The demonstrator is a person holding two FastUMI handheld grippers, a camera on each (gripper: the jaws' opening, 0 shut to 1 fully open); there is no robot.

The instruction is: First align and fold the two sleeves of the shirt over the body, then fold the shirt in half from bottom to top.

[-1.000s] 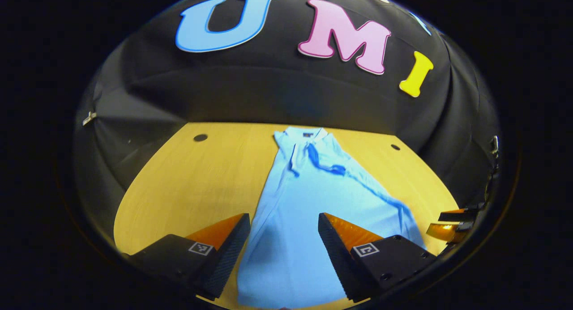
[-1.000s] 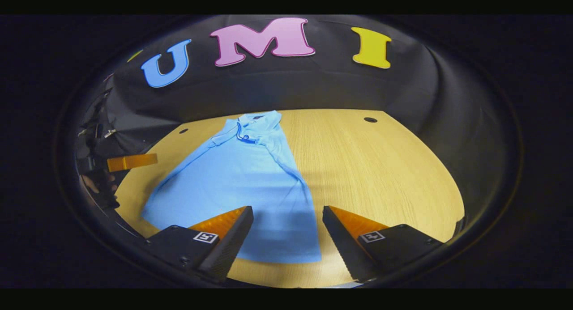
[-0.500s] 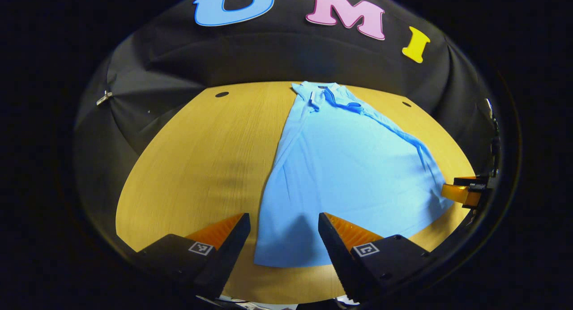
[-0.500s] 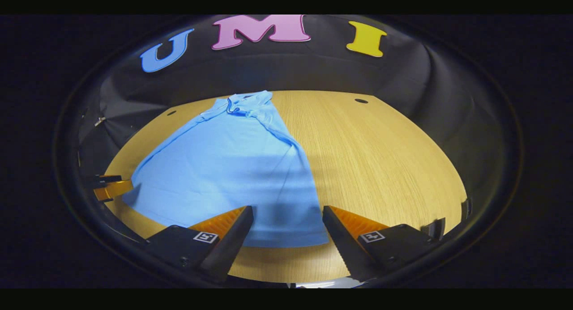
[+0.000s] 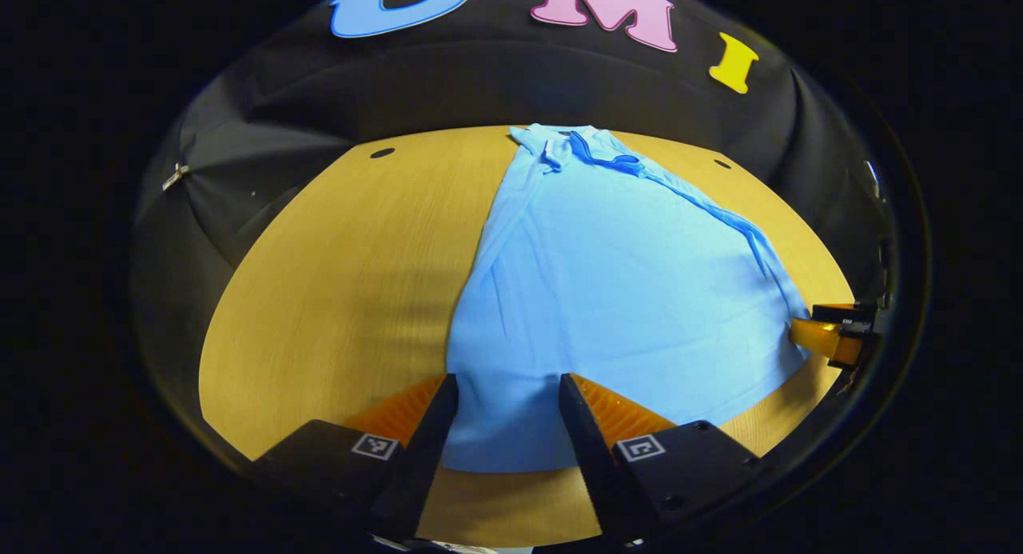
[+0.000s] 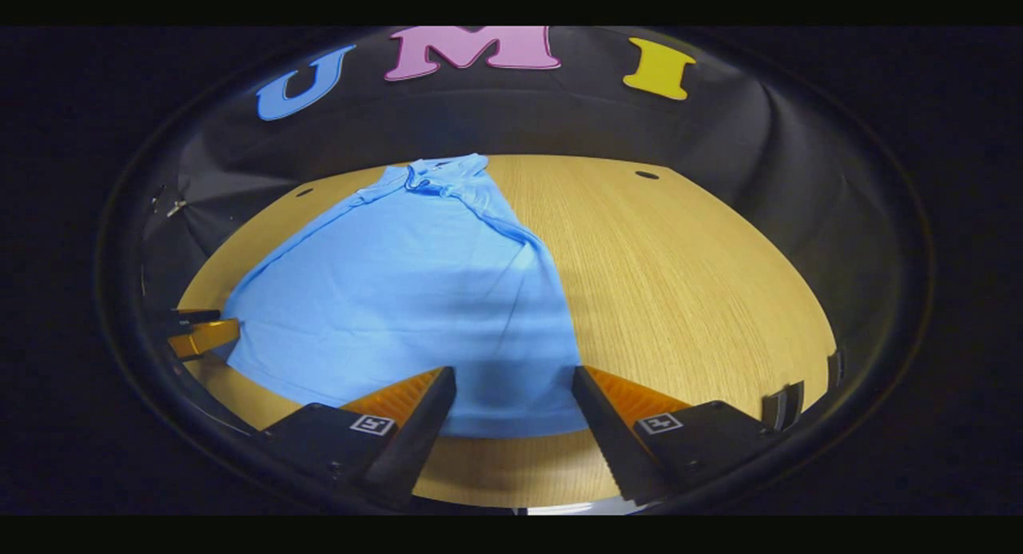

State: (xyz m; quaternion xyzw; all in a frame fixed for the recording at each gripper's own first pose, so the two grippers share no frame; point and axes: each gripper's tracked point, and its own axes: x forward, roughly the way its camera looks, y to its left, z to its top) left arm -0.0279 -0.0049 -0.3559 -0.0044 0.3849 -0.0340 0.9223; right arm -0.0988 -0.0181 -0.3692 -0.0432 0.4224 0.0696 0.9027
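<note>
A light blue polo shirt (image 5: pixel 615 282) lies flat on the wooden table (image 5: pixel 336 282), collar (image 5: pixel 587 142) at the far side and both sleeves folded in over the body. My left gripper (image 5: pixel 505 382) is open, its fingers straddling the hem's near left corner. In the right gripper view the shirt (image 6: pixel 408 290) stretches off to the left, and my right gripper (image 6: pixel 512 374) is open over the hem's near right corner. Each gripper appears at the other view's edge: the right gripper (image 5: pixel 831 334) and the left gripper (image 6: pixel 200 334), beside the hem.
Small dark holes (image 5: pixel 382 152) (image 6: pixel 646 174) sit in the table near its far edge. Bare wood (image 6: pixel 687 282) spreads to the right of the shirt in the right gripper view. The black cloth wall rises behind the table.
Both grippers have drawn back and down toward the shirt's bottom hem, so each hem corner now lies between a pair of fingers. The left gripper's fingers stand slightly closer together.
</note>
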